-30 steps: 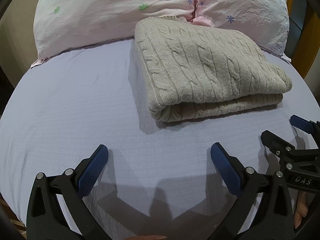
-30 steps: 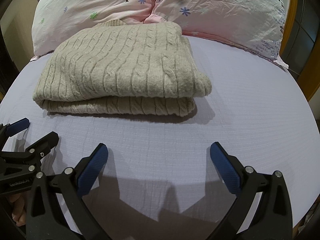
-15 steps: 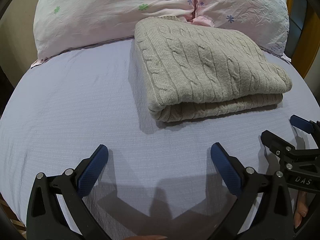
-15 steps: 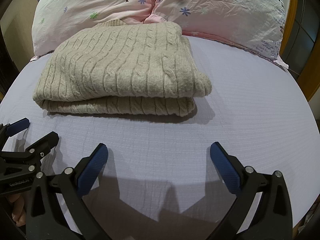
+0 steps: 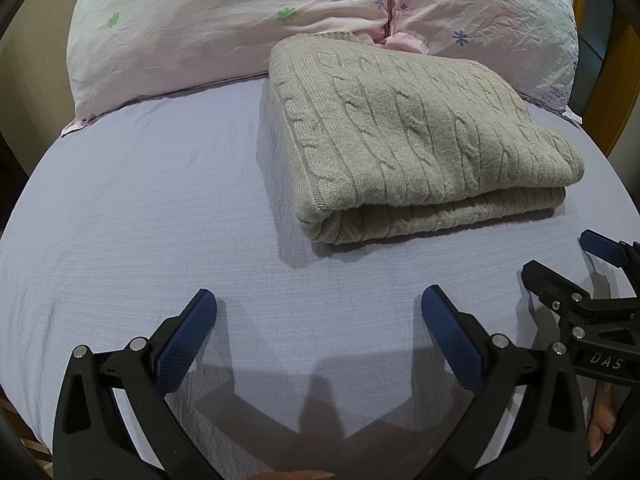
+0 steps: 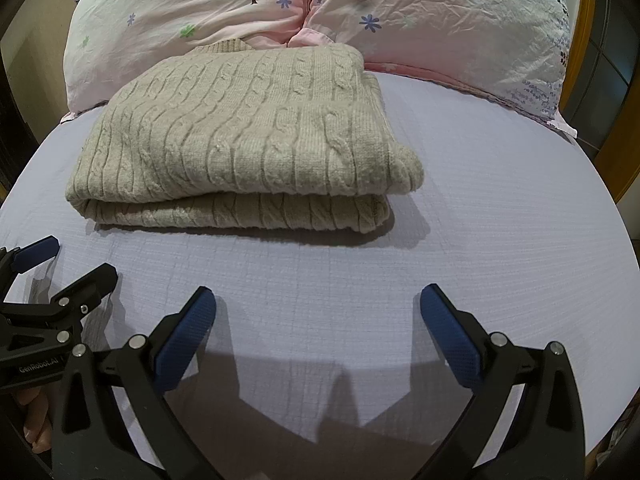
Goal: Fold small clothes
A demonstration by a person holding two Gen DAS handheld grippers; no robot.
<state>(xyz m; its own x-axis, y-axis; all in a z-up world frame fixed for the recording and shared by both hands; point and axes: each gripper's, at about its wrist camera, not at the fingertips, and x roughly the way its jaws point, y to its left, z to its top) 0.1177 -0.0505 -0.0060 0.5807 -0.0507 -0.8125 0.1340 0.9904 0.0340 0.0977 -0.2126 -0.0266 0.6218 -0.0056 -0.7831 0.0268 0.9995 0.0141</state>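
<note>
A home bedroom: a bed in a lilac sheet, two pink flowered pillows at its head

Both cameras sit low over the near end of the bed, each looking forward along its own two fingers toward the pillows at the far end. The left wrist view looks from the left, so the folded sweater lies right of centre, with the right gripper entering at its right edge. The right wrist view looks from the right (a mirrored arrangement), placing the sweater left of centre and the left gripper at its left edge. Both views share the sweater, the pillows and the sheet between them, all close in.
</note>
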